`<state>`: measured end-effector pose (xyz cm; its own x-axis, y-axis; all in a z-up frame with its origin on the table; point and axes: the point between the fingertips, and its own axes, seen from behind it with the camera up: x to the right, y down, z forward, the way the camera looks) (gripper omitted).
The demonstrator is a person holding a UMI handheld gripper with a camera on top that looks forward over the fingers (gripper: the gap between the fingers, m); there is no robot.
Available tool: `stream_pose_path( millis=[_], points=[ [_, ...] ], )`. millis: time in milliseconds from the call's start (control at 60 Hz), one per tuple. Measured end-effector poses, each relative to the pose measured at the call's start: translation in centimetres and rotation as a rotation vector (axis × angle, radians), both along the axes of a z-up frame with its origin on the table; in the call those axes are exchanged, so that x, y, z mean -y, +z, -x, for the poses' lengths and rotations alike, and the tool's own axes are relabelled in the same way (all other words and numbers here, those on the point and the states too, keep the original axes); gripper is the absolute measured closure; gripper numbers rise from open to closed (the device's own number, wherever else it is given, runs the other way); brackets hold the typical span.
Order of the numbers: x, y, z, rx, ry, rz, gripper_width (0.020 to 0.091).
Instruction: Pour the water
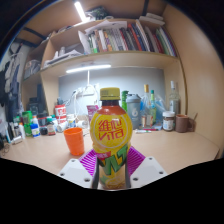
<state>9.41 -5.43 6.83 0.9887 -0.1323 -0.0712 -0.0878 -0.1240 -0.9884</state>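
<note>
A yellow drink bottle (109,138) with an orange cap and a red-and-green label stands upright between my fingers, held up off the desk. My gripper (111,168) is shut on the bottle's lower part, with both purple pads (91,160) pressed against its sides. An orange cup (75,140) stands on the wooden desk (170,148) beyond and to the left of the bottle. The bottle's base is hidden by the gripper body.
Several small bottles and jars (40,124) crowd the desk's back left. Clear bottles and a dark jar (168,121) stand at the back right. A shelf of books (125,40) runs above, lit by a strip light.
</note>
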Motion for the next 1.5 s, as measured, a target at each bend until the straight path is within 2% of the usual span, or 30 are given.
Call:
stream_pose_path(
  millis=[33, 67, 100, 150, 267, 317, 417, 617, 717, 833, 917, 1017, 1367, 1433, 1500],
  points=[
    [0.1, -0.2, 0.2, -0.021, -0.002, -0.006, 0.0757],
    [0.2, -0.1, 0.3, -0.038, 0.002, -0.008, 0.0756],
    [0.2, 0.0, 0.3, -0.043, 0.006, -0.008, 0.0794],
    [0.0, 0.9, -0.3, -0.017, 0.012, -0.015, 0.0794],
    [-1.8, 5.8, -2.2, 0.165, 0.008, -0.06, 0.0793],
    [-3.3, 8.5, -2.9, 0.32, 0.027, -0.07, 0.0793],
    [-7.8, 11.7, -3.7, 0.683, 0.007, -0.071, 0.0794],
    [-14.7, 13.4, -2.1, 1.713, 0.101, 0.014, 0.0798],
    [-16.3, 13.3, -1.1, 1.952, 0.139, 0.042, 0.0796],
    [-17.6, 13.5, 0.8, 2.163, 0.13, 0.03, 0.0796],
    [-18.2, 13.4, 1.3, 2.308, 0.17, 0.028, 0.0795],
    [-18.4, 12.8, 2.1, 2.399, 0.208, 0.031, 0.0793],
    [-19.0, 14.5, 2.5, 2.401, 0.18, 0.017, 0.0794],
    [-18.9, 15.8, 2.7, 2.313, 0.163, -0.018, 0.0794],
    [-18.6, 17.5, 1.8, 2.045, 0.125, -0.041, 0.0794]
  ],
)
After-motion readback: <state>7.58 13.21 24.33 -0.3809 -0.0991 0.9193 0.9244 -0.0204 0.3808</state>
